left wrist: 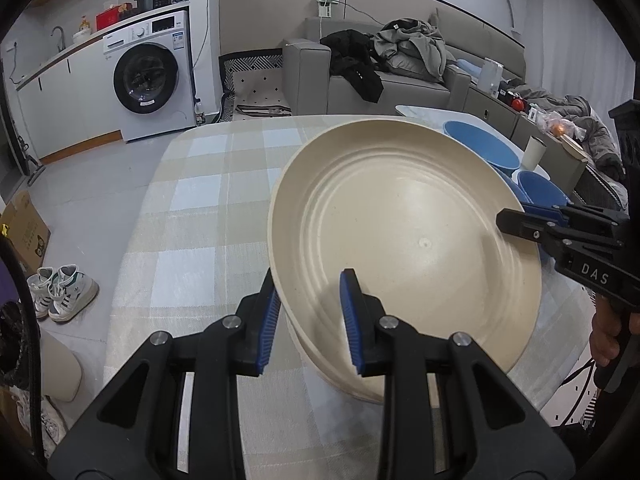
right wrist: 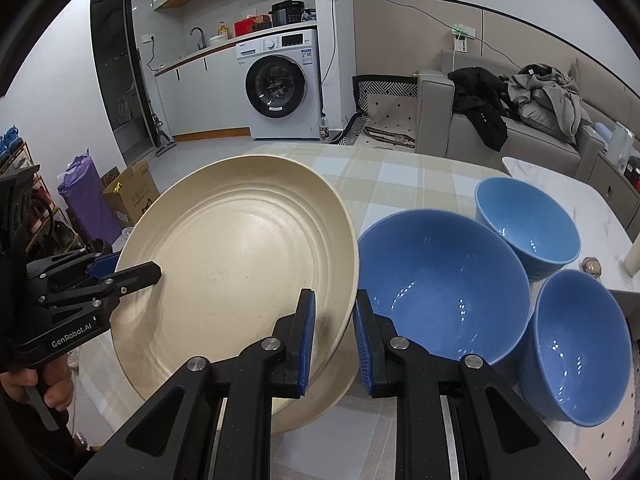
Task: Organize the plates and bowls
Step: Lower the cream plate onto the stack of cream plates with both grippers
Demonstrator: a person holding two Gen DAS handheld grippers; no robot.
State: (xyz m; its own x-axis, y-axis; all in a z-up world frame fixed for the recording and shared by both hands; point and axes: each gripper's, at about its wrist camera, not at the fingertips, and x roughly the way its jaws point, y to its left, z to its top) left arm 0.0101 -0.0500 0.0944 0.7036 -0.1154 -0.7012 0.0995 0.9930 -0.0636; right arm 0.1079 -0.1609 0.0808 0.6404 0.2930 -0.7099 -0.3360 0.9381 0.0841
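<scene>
A large cream plate [left wrist: 404,236] is held tilted above a second cream plate [left wrist: 340,384] on the checked tablecloth. My left gripper [left wrist: 310,316] straddles the plate's near rim, jaws a little apart around it. My right gripper [right wrist: 334,336] straddles the opposite rim [right wrist: 344,312], jaws close on it; it shows in the left wrist view [left wrist: 516,220] at the plate's right edge. The left gripper shows in the right wrist view [right wrist: 132,270] on the plate's left rim. Three blue bowls stand right of the plates: a large one [right wrist: 444,284] and two smaller ones [right wrist: 528,224], [right wrist: 580,344].
The table [left wrist: 192,200] has a checked cloth; its left edge drops to the floor with shoes [left wrist: 64,292] and a cardboard box [left wrist: 24,228]. A cream candle [left wrist: 534,152] and a white marble side table [right wrist: 592,216] lie behind the bowls. A sofa [left wrist: 400,80] stands beyond.
</scene>
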